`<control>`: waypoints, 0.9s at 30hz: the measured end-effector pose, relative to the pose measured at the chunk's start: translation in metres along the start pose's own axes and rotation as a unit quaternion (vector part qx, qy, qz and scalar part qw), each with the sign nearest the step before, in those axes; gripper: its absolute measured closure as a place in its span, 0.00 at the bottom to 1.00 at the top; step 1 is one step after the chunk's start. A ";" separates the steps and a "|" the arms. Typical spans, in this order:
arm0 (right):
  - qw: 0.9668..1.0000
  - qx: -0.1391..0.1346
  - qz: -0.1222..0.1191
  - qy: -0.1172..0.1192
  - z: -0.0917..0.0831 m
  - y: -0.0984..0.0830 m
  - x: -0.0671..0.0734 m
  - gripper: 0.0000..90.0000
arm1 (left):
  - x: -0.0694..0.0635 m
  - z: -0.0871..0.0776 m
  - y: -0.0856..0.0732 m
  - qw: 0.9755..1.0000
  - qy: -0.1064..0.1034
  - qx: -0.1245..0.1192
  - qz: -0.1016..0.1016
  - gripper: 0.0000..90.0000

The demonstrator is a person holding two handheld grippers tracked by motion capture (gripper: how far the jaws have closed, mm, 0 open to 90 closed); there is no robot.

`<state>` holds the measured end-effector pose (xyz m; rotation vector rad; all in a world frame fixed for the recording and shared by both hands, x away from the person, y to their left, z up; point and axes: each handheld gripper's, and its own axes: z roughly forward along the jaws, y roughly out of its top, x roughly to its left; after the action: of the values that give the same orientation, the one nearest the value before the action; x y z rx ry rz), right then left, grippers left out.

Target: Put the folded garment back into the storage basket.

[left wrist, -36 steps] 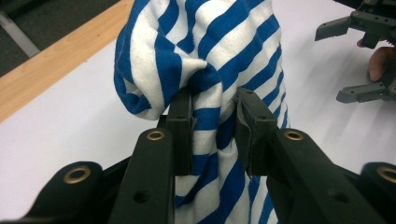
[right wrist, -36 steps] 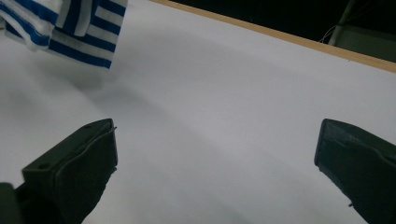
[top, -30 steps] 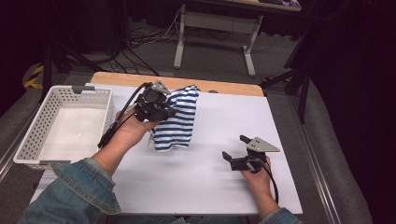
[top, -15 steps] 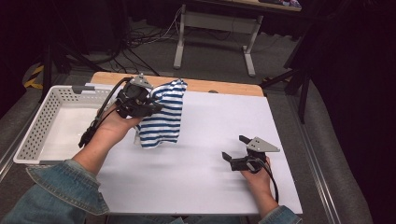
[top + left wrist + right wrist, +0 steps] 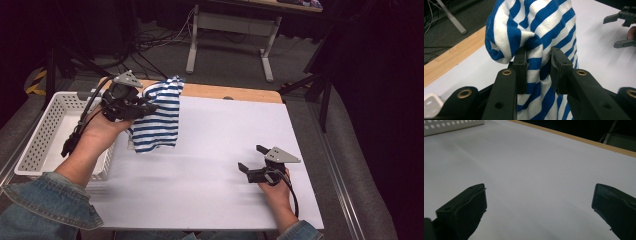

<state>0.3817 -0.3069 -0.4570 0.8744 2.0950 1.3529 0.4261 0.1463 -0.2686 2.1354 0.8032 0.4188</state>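
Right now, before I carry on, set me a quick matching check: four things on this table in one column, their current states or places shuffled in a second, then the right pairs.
Things
1. left gripper
2. right gripper
3. striped cloth
4. white basket

States or places
A. at the table's left edge, nothing seen inside
B. jaws wide apart over bare white tabletop
C. hanging, lifted off the table
D. jaws clamped on fabric

Pairs: 1-D, 2-B, 3-C, 4-A
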 end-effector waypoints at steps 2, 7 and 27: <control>1.000 0.000 0.001 0.000 0.000 0.000 0.000 0.00 | 0.004 -0.005 -0.002 1.000 0.003 -0.002 0.002 0.77; 1.000 0.001 0.000 -0.001 0.000 0.000 0.000 0.00 | 0.016 -0.018 -0.007 1.000 0.006 -0.006 -0.006 0.77; 1.000 0.003 -0.001 0.002 0.001 0.000 0.001 0.00 | 0.063 -0.073 -0.035 0.998 0.062 -0.007 -0.032 0.77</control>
<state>0.3817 -0.3061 -0.4577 0.8728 2.1032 1.3485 0.4200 0.2471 -0.2481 2.0808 0.9346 0.5264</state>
